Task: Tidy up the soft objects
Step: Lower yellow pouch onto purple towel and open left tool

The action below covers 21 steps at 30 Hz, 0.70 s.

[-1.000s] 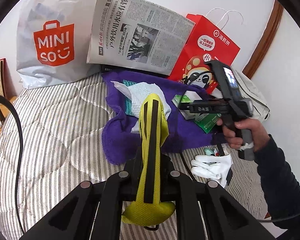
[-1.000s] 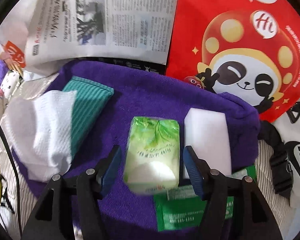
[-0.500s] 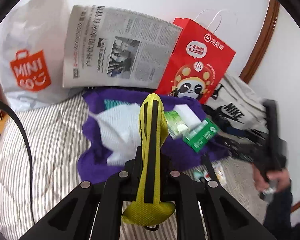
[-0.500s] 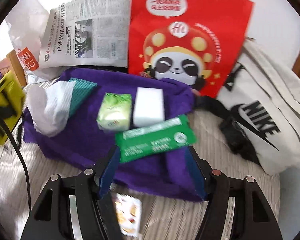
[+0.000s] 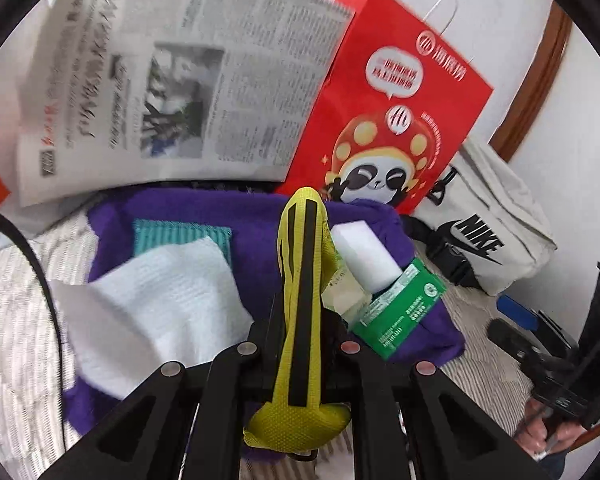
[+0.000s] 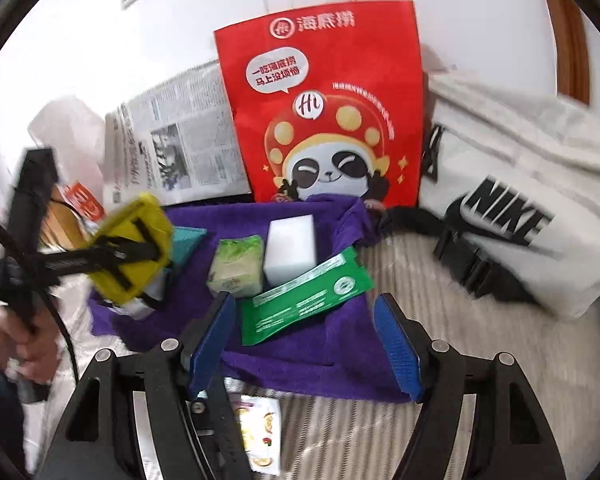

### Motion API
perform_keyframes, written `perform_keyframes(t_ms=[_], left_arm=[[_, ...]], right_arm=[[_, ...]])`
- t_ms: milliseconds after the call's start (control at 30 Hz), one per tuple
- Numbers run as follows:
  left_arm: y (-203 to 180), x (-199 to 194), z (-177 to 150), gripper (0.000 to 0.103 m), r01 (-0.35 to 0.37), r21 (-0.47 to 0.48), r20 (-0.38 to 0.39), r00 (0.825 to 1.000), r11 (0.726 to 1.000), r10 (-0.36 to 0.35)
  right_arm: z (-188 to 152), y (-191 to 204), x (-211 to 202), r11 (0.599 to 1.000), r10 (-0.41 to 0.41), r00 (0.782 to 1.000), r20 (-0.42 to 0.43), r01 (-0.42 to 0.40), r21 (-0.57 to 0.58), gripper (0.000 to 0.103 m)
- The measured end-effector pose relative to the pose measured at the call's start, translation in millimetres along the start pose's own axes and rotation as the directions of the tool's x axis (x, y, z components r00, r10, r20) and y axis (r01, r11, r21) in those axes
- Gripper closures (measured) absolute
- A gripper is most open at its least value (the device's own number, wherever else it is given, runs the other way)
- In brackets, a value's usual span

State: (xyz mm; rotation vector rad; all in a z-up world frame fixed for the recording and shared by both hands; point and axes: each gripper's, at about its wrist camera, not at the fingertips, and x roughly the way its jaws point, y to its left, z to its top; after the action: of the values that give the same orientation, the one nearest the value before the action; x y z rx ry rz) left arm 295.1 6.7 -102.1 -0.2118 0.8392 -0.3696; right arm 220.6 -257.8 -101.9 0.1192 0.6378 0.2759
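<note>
My left gripper (image 5: pixel 300 320) is shut on a yellow pouch with black stripes (image 5: pixel 300 300) and holds it above the purple towel (image 5: pixel 252 216); it also shows in the right wrist view (image 6: pixel 130 248). On the towel lie a white cloth (image 5: pixel 160 300), a teal cloth (image 5: pixel 180 236), a light green tissue pack (image 6: pixel 236 266), a white sponge block (image 6: pixel 290 248) and a green packet (image 6: pixel 304 300). My right gripper (image 6: pixel 304 344) is open and empty, above the towel's near edge, just short of the green packet.
A red panda paper bag (image 6: pixel 324 120) and a newspaper (image 5: pixel 172 80) stand behind the towel. A white Nike bag (image 6: pixel 512 208) lies to the right. A small printed packet (image 6: pixel 260 436) lies on the striped bedding (image 6: pixel 480 360) below my right gripper.
My right gripper has pulled back from the tissue pack and away from the towel, still open. My left gripper has moved right over the towel with the yellow pouch.
</note>
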Motion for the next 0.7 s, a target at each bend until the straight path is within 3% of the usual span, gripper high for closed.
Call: perform_keyframes(t_ms=[100,233,700], left_arm=[[5,23,-1,0.093,0.031,-0.039,-0.046,0.998,0.999,-0.032],[13,42,-9,0.091,-0.016,-0.055,-0.073,0.997,0.998,0.012],[13,37,-5,0.080,-0.099,0.003,-0.121,0.988,0.995,0.099]], right_arm=[[-3,-12,7,0.996,0.046,0.999,-0.021,-0.044,0.080,0.031],[-6,-16,16,0.993,0.038,0.998,-0.055,-0.032,0.112,0.032],[-13,15,25,0.999,-0.020,0.996,-0.087,0.017,-0.035,0.032]])
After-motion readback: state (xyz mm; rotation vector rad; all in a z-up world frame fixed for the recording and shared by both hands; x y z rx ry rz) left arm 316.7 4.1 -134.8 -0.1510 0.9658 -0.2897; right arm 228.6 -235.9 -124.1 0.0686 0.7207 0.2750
